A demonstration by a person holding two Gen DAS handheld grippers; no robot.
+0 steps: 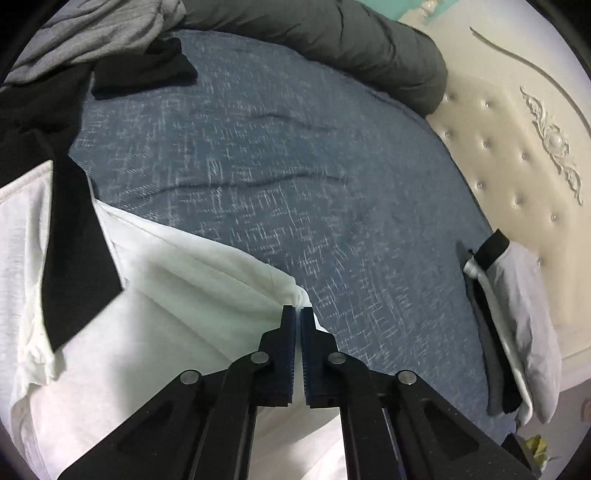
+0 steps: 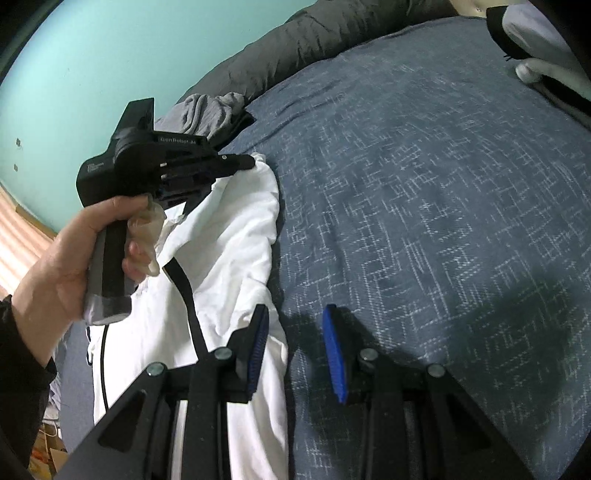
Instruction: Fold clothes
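Note:
A white garment [image 1: 155, 295] with black trim lies bunched on the blue bedspread [image 1: 277, 155]. My left gripper [image 1: 298, 309] is shut on a pinched fold of its white cloth at the garment's right edge. The right wrist view shows the same white garment [image 2: 229, 258] on the bed's left side, where a hand holds the left gripper [image 2: 251, 162] with its tip clamped on the cloth's far corner. My right gripper [image 2: 295, 321] is open, low over the bedspread, its left finger [image 2: 258, 332] over the garment's near edge and nothing between the pads.
A grey garment [image 1: 103, 33] and a black one [image 1: 147, 70] lie piled at the far left. A dark grey duvet roll [image 1: 332, 37] runs along the back. A stack of folded clothes [image 1: 509, 325] sits at the right, by the cream tufted headboard [image 1: 517, 147].

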